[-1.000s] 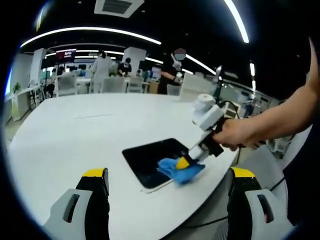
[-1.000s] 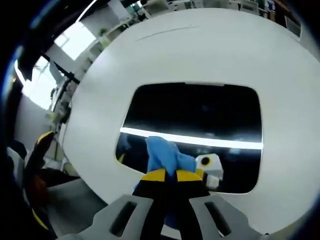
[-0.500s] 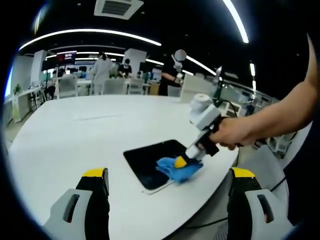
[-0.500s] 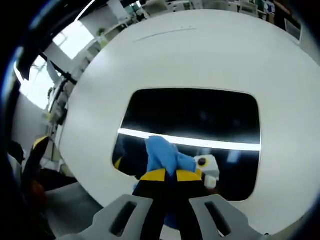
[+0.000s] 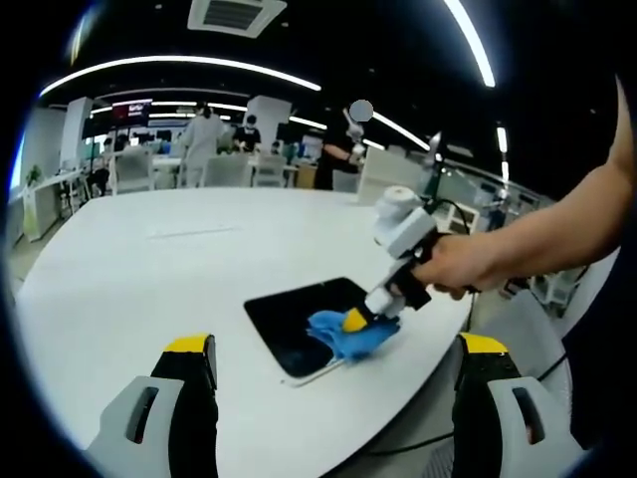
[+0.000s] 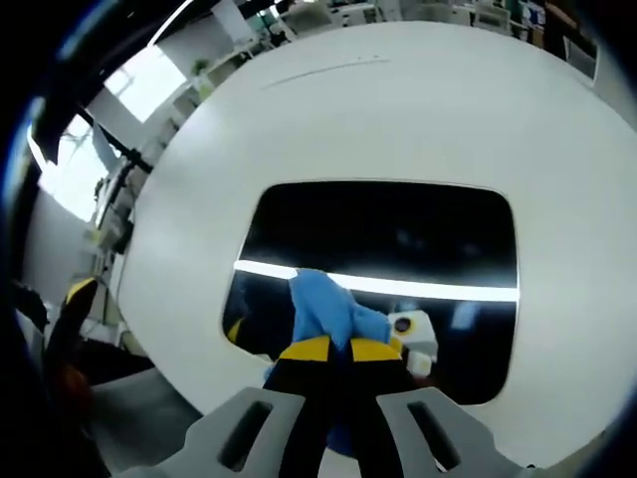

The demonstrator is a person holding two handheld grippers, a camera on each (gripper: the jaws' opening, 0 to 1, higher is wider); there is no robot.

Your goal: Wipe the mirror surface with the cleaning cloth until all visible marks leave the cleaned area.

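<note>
My right gripper point(image 6: 331, 349) pinches the cloth point(image 6: 328, 309) on the mirror point(image 6: 398, 239); my left gripper point(image 5: 333, 349) hangs wide (idle). Near the table point(image 5: 119, 269) edge, pushing could slide the mirror off.

the right gripper point(image 6: 330, 351) pinches the blue cloth point(image 6: 328, 309) against the dark mirror point(image 6: 398, 239) on the white table point(image 6: 398, 110).

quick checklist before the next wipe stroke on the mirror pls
1. Cloth clamped in right gripper: ok, jaws shut on it.
2. Cloth touching mirror: ok, it lies on the near part of the glass in the left gripper view.
3. Mirror flat on table, near its edge: ok.
4. Left gripper clear of the wipe path: ok, open and hanging back from the mirror.
5. Marks left on the glass: cannot tell, dark surface with a bright light reflection.
6. Mirror and cloth both in view: ok.
</note>
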